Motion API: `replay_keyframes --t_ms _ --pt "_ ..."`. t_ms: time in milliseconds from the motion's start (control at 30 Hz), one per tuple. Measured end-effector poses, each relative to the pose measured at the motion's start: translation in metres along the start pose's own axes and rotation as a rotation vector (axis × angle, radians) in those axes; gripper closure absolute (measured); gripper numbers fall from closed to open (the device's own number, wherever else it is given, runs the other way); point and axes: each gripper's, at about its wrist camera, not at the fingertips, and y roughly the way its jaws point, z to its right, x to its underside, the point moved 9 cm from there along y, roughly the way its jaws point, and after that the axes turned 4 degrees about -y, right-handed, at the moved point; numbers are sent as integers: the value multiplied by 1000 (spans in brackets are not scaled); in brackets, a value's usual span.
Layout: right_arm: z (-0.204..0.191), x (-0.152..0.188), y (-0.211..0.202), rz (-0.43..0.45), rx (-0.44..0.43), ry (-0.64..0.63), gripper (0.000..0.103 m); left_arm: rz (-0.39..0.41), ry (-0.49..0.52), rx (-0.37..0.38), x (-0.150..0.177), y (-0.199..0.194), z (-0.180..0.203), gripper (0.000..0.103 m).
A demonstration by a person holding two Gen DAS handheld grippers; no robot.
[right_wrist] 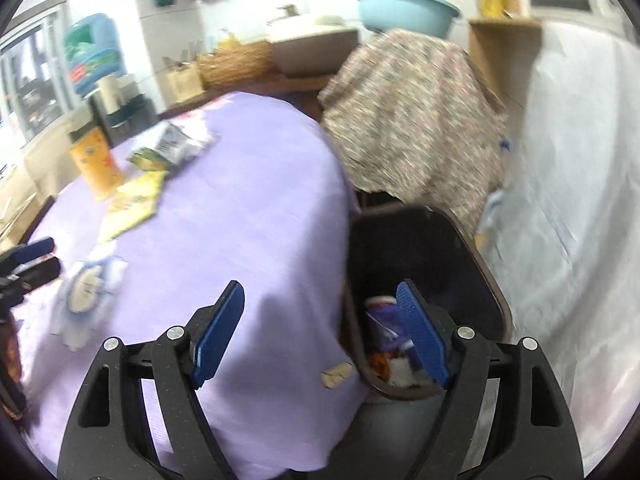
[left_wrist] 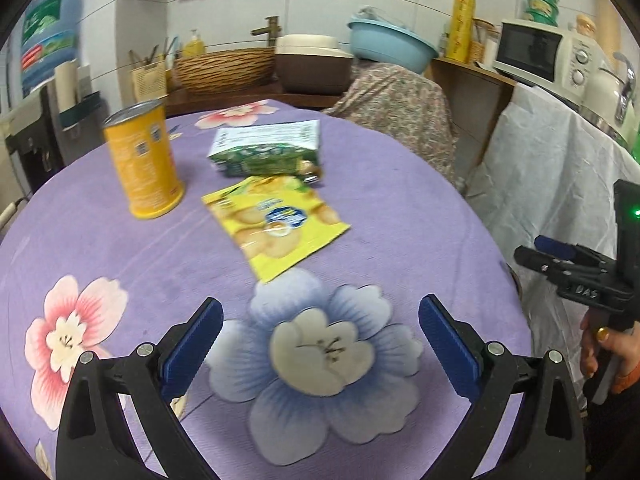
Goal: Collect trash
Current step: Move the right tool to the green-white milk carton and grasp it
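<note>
— On the purple floral tablecloth (left_wrist: 400, 216) lie three pieces of trash: yellow can (left_wrist: 142, 162), green carton (left_wrist: 266, 152), yellow snack bag (left_wrist: 276, 226).

— And the grippers?

— Left gripper (left_wrist: 320, 344) hovers low, spread wide, empty. Right gripper (right_wrist: 320, 334) gapes over the dark bin (right_wrist: 486, 264), which holds wrappers, blurred.

Wide-jawed right gripper (right_wrist: 320, 336) above dark bin (right_wrist: 486, 280)

Left tongs (left_wrist: 320, 322): black plastic frame, ribbed blue pads (left_wrist: 198, 344), silver screws. Right tongs (right_wrist: 320, 312): same build; white "DAS" marking, green LED. Hand (left_wrist: 600, 346): bare skin, gold ring.
</note>
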Motion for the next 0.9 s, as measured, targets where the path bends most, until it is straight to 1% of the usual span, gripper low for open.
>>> replay_keyframes --t_ms 167,300,400,500,533,600,667,733,833,900 --pt "-38 -21 -6 29 -56 -78 24 11 -49 -23 3 -6 -26 6" --pt "-69 -33 -4 25 -100 -138 24 52 -67 -46 -9 -10 -43 6" --pt "-99 -47 2 27 -121 -221 24 113 -82 -100 -26 -11 -62 6" --pt "-134 -65 12 30 -131 -328 24 145 -86 -146 -34 -8 -78 6" --pt "-141 -70 16 29 -129 -347 24 143 -96 -146 -33 -6 -82 6" --pt "-158 -82 25 21 -135 -394 24 139 -117 -110 -28 -3 -85 6" --pt "-175 -95 41 -3 -146 -445 24 110 -140 -76 -23 1 -88 6" --pt "-190 -108 61 -24 -123 -507 24 115 -175 -49 -23 0 -96 6" --pt "-209 -124 92 -56 -77 -612 24 119 -216 -44 -23 -4 -105 6" --pt "-219 -132 109 -70 -44 -674 24 116 -225 -43 -22 -5 -107 6"
